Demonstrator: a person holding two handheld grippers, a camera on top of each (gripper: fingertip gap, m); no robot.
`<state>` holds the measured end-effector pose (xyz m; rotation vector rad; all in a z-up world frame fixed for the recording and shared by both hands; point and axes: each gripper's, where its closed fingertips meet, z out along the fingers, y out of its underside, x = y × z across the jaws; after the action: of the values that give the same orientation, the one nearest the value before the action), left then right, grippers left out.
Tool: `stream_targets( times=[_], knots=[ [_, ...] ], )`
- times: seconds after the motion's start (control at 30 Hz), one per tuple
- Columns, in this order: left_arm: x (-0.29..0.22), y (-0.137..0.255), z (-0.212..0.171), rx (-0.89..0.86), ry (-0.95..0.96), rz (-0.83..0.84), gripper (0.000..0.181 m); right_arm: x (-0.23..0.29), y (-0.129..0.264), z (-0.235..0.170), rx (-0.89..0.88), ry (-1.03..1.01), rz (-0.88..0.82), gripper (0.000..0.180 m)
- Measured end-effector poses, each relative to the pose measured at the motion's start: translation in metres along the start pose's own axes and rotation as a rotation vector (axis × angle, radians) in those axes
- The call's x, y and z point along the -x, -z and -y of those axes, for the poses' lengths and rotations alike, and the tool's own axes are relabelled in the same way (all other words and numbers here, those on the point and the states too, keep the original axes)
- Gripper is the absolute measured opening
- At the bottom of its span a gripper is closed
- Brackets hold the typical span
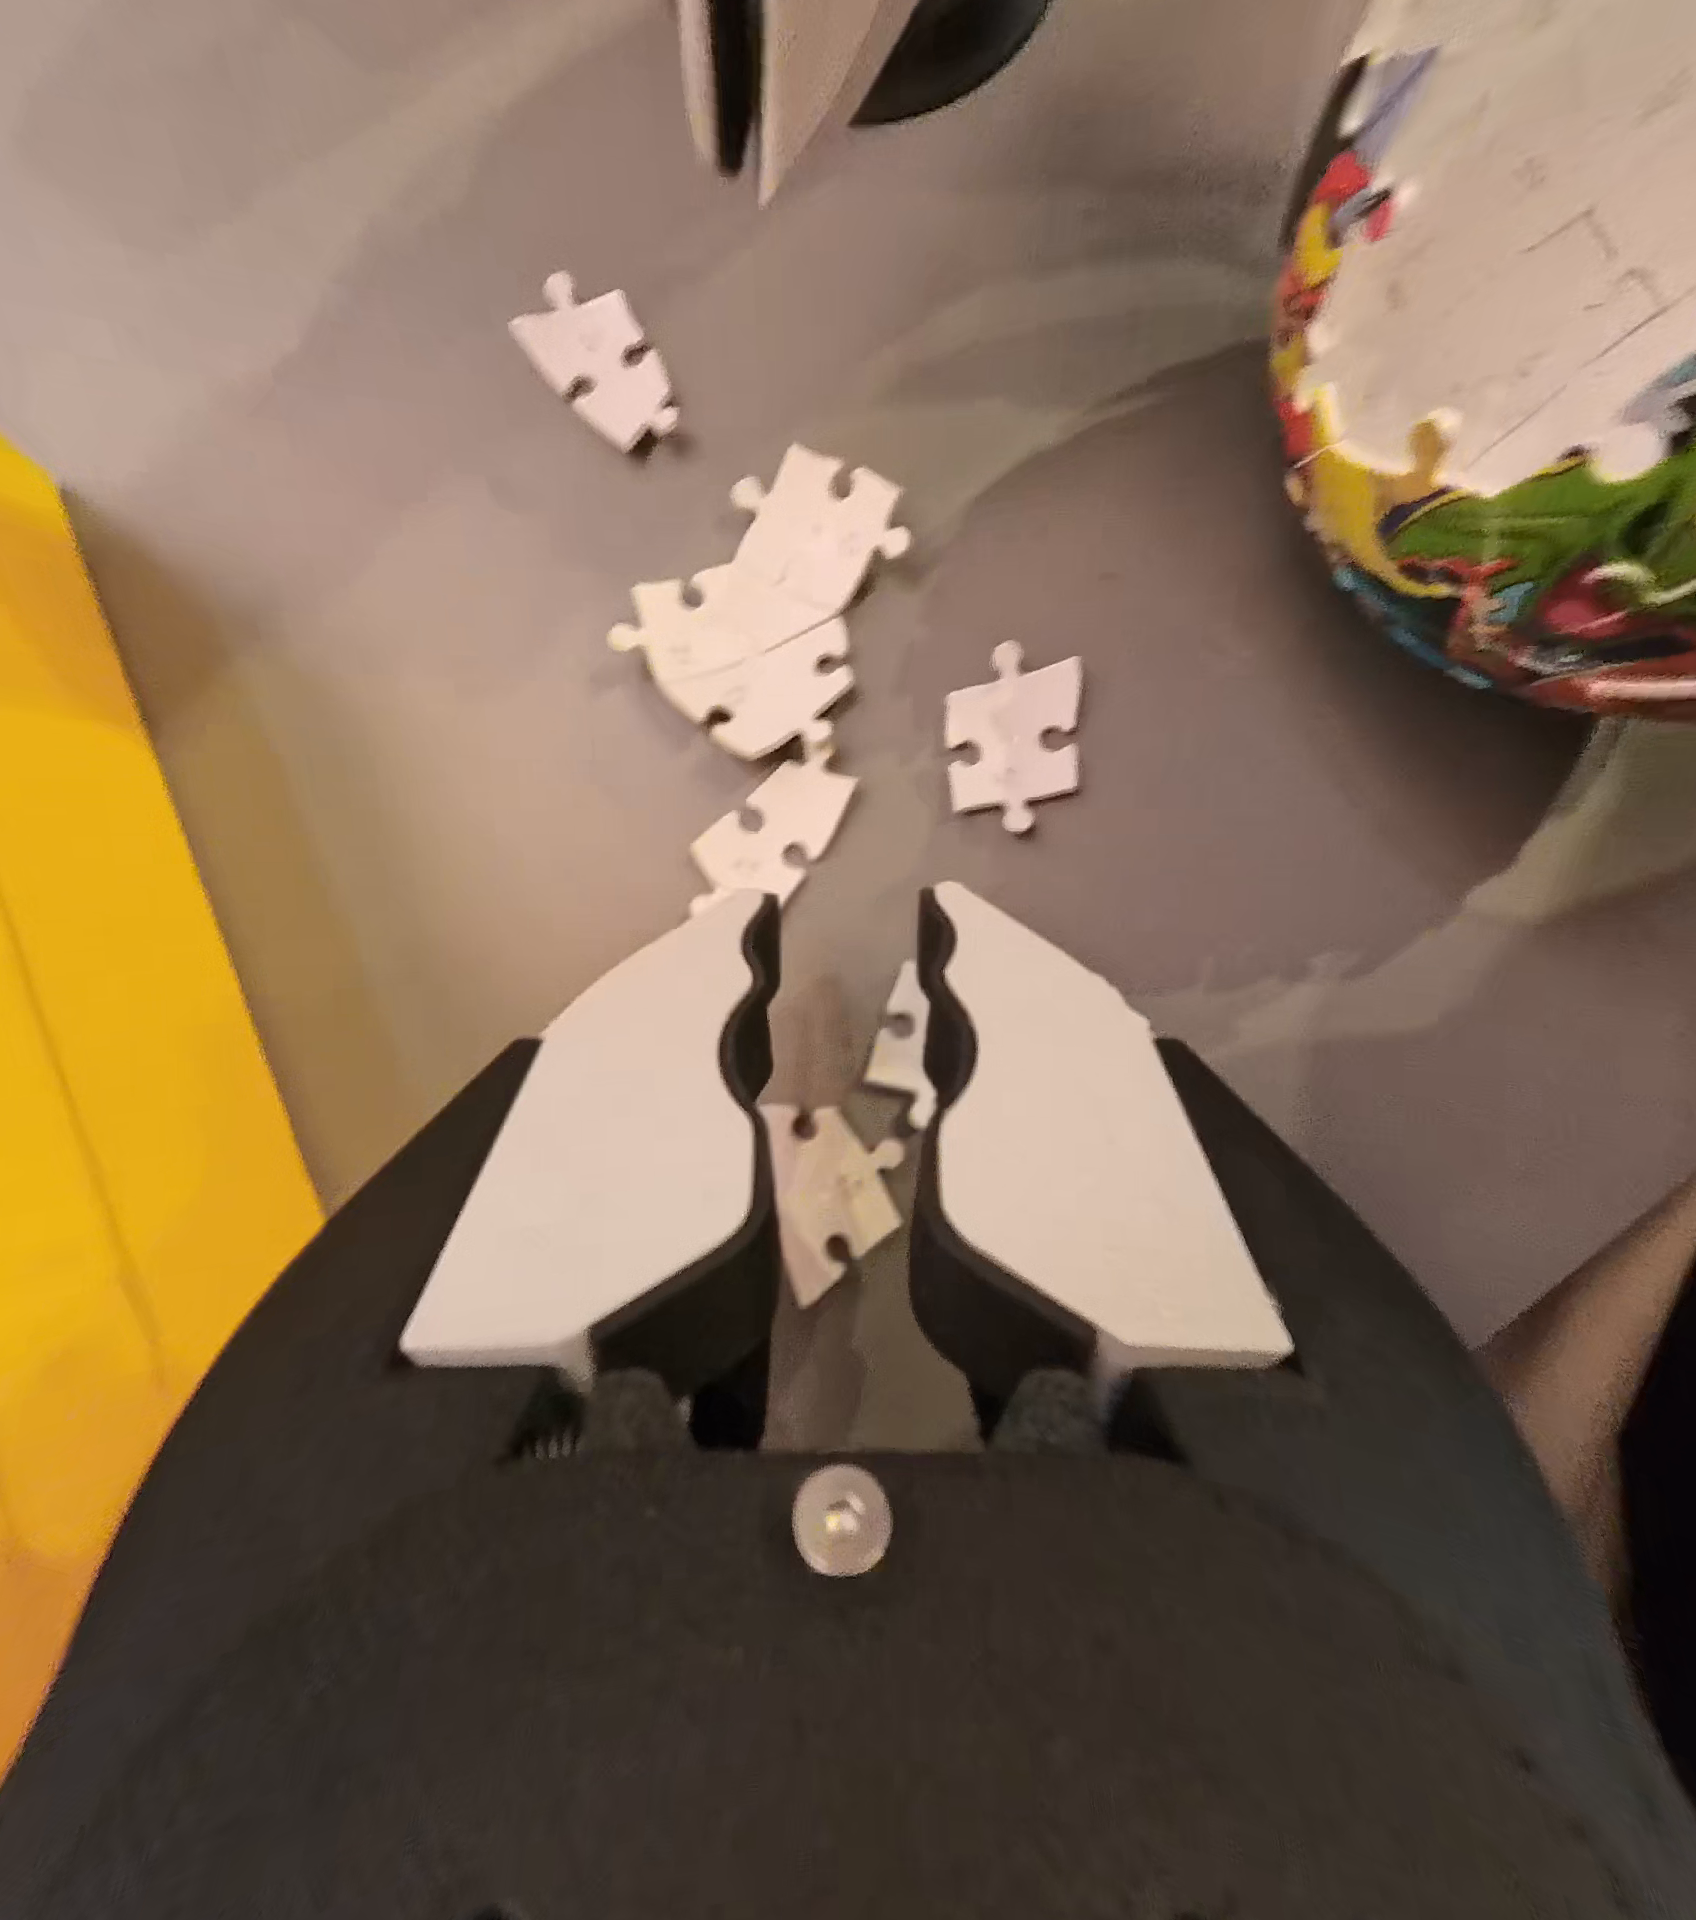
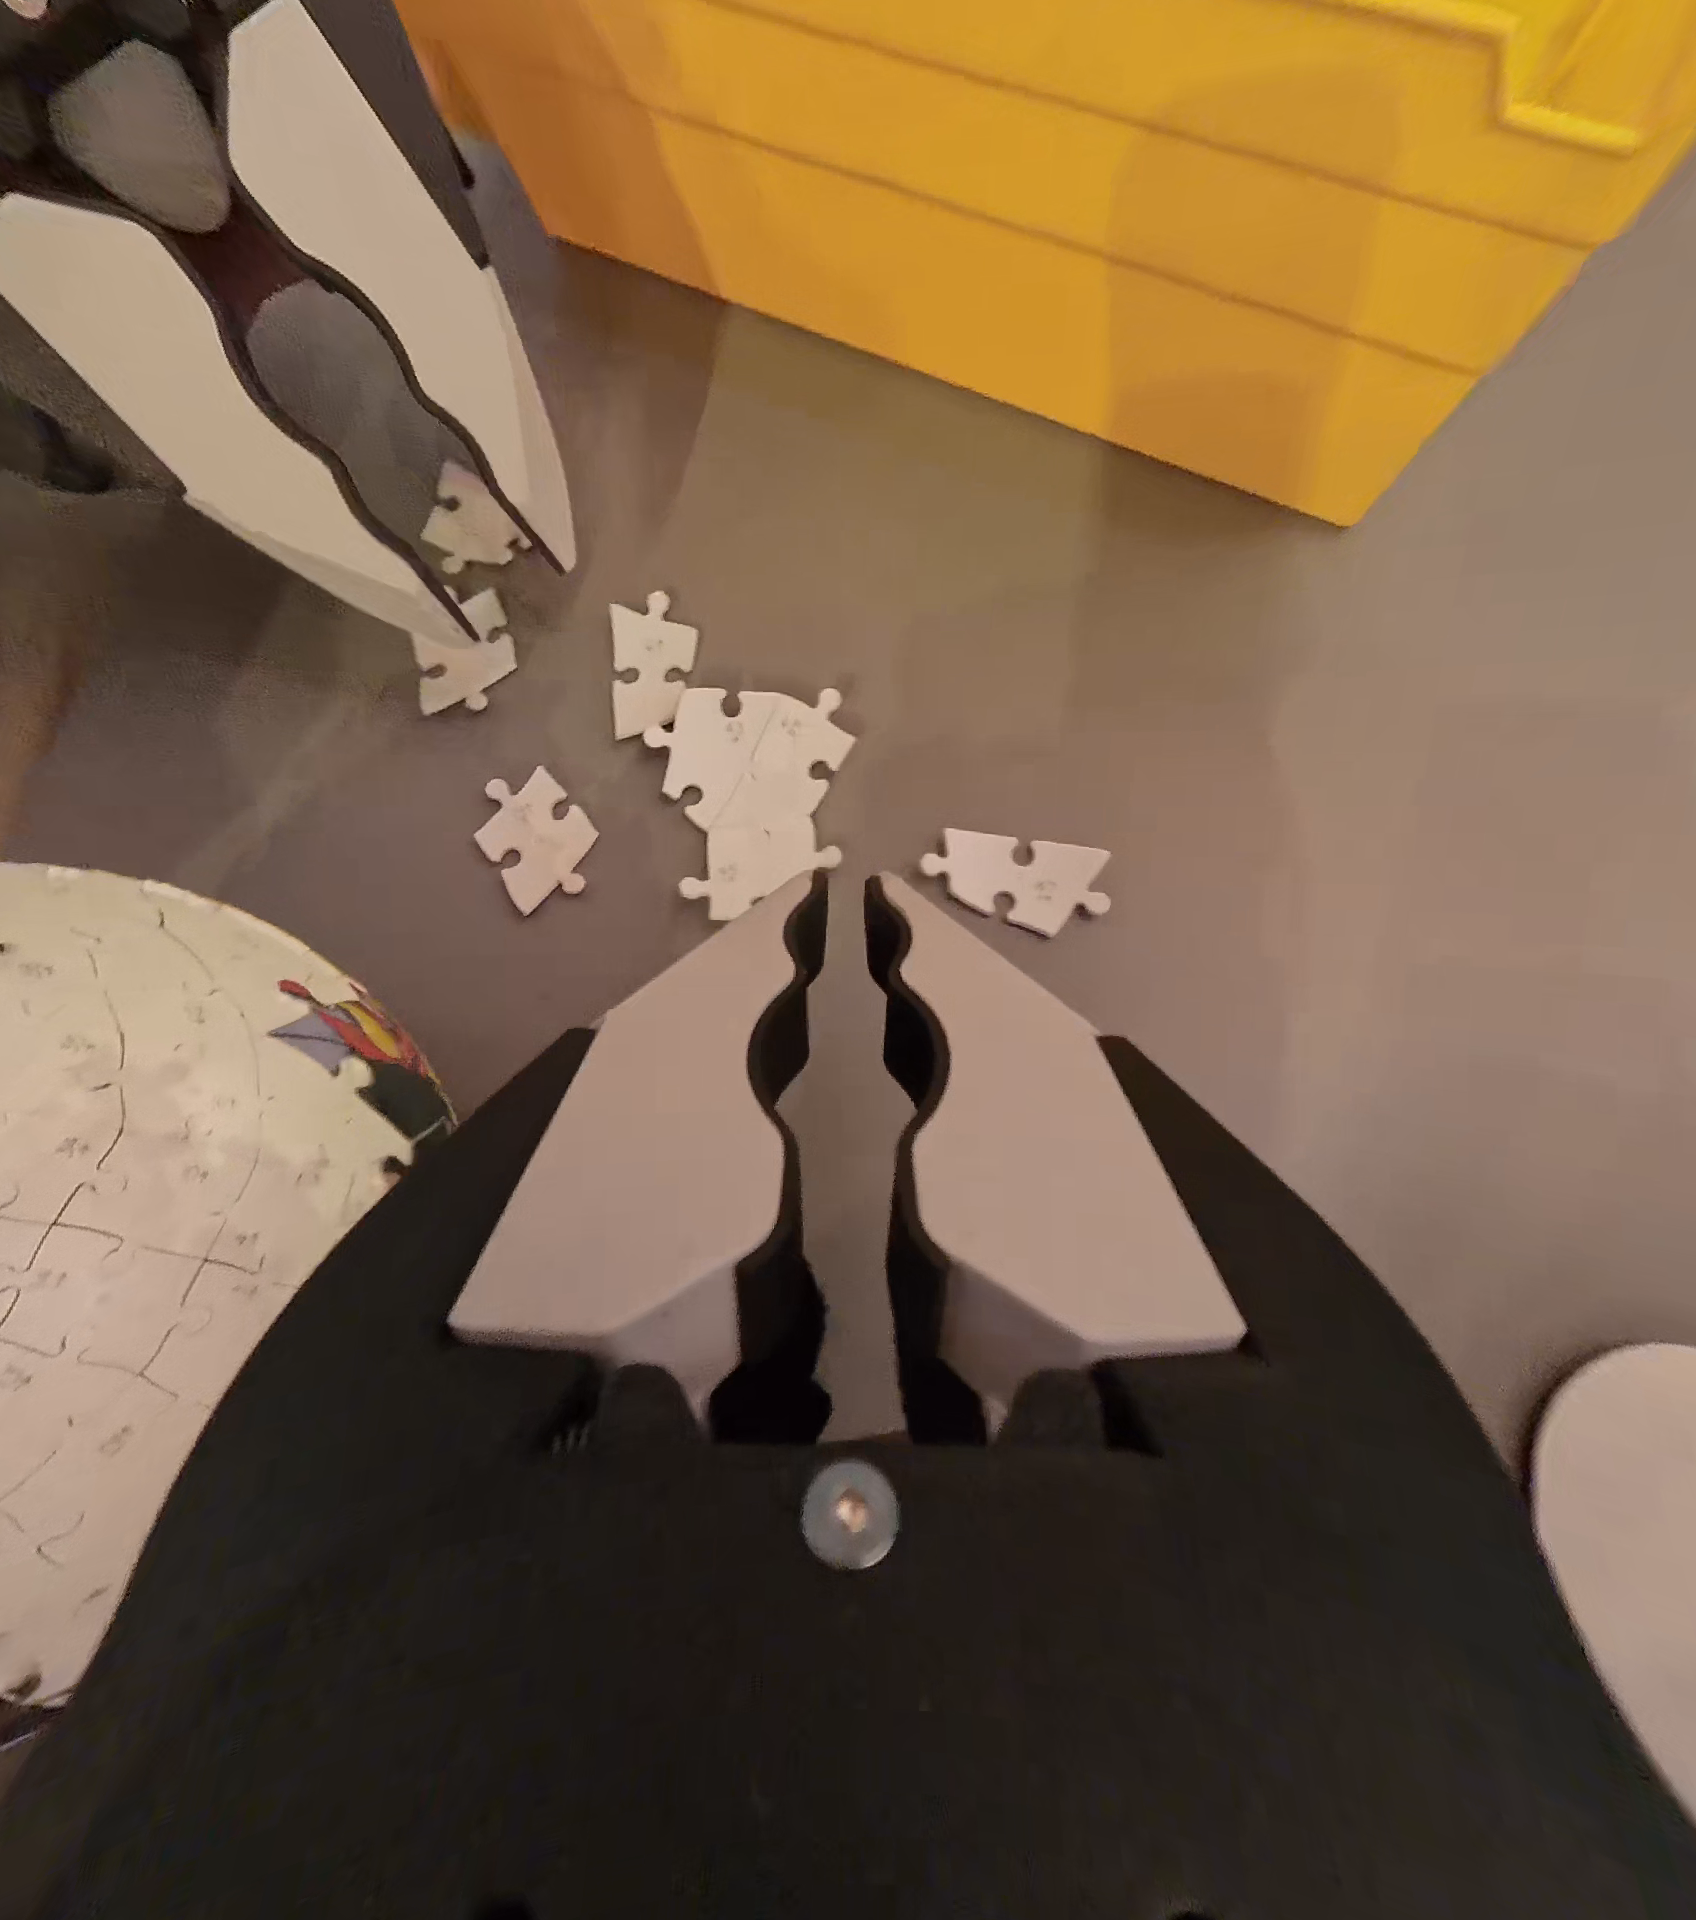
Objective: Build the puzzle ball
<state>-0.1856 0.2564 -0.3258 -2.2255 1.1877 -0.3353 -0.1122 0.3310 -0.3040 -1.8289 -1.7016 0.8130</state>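
The puzzle ball is partly built, white inside out with a colourful outer band; it sits right of the loose pieces and shows at the left of the right wrist view. Several white loose pieces lie face down on the grey table. My left gripper is open, tips down at the near end of the pieces, with one piece lying between its fingers; it also shows in the right wrist view. My right gripper is empty, its jaws only a narrow gap apart, just short of the pile.
A yellow bin stands on the far side of the pieces, at the left edge of the left wrist view. A white rounded object sits at the lower right. Single pieces lie beside the pile. The tips of one gripper are about 11 centimetres away from the tips of the other.
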Motion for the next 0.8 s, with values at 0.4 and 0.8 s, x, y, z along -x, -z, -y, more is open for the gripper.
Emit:
stream_targets(
  times=[0.4,0.8],
  knots=[
    [-0.002,-0.026,-0.007,0.082,-0.065,0.010,0.024,0.019,-0.015,0.007,0.001,0.052,0.080,0.003],
    [0.006,-0.006,-0.001,0.078,-0.006,0.017,0.028,0.030,-0.025,0.007,0.036,0.103,0.136,0.001]
  ],
)
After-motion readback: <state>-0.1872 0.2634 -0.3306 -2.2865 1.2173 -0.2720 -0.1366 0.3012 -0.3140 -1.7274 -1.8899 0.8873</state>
